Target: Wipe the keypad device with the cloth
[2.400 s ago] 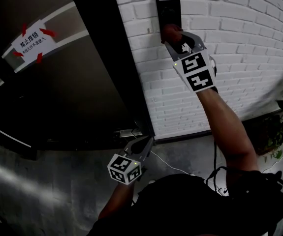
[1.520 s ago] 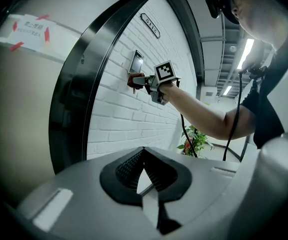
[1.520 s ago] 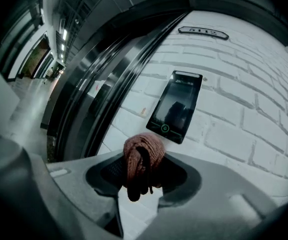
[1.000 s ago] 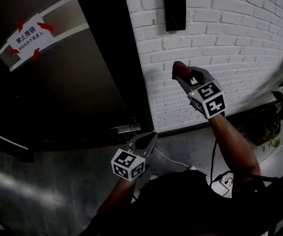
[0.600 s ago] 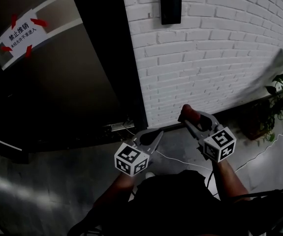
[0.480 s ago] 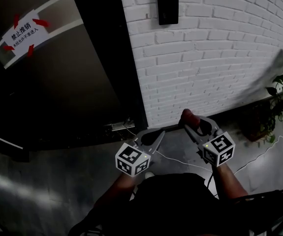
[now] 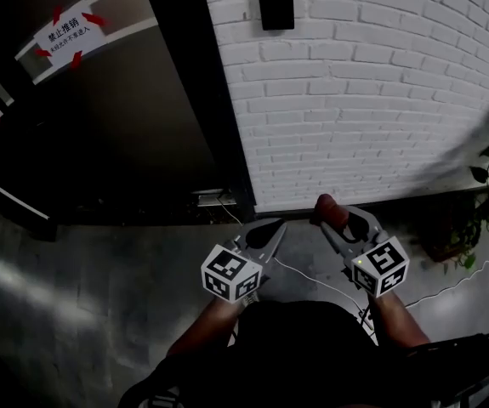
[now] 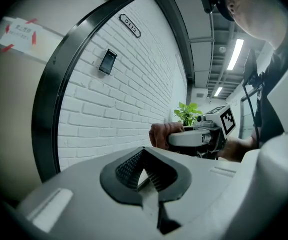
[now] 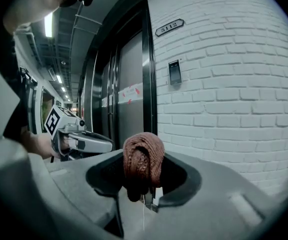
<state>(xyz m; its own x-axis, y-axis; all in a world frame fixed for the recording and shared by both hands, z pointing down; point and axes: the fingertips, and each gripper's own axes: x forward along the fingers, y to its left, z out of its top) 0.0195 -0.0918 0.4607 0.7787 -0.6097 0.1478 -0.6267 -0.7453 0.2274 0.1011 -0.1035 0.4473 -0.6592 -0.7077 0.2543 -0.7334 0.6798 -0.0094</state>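
White brick wall (image 7: pixel 380 100) holds the keypad device (image 9: pixel 175 72) well above the right gripper (image 9: pixel 144 170), which clamps the reddish cloth (image 9: pixel 142 160). Beside it, the left gripper (image 8: pixel 144 156) is clenched, empty.

This was a corridor in an office-type building. A white-painted brick wall (image 7: pixel 380 100) carried a room number plate (image 9: pixel 169 27) reading 5112 and a keypad device (image 9: pixel 175 72) beside a tall dark door (image 7: pixel 133 117). A paper notice (image 7: pixel 71 34) was fixed to the door with red tape, ceiling strip lights (image 8: pixel 235 54) ran down the passage, and a potted plant (image 8: pixel 189 113) stood near the wall.
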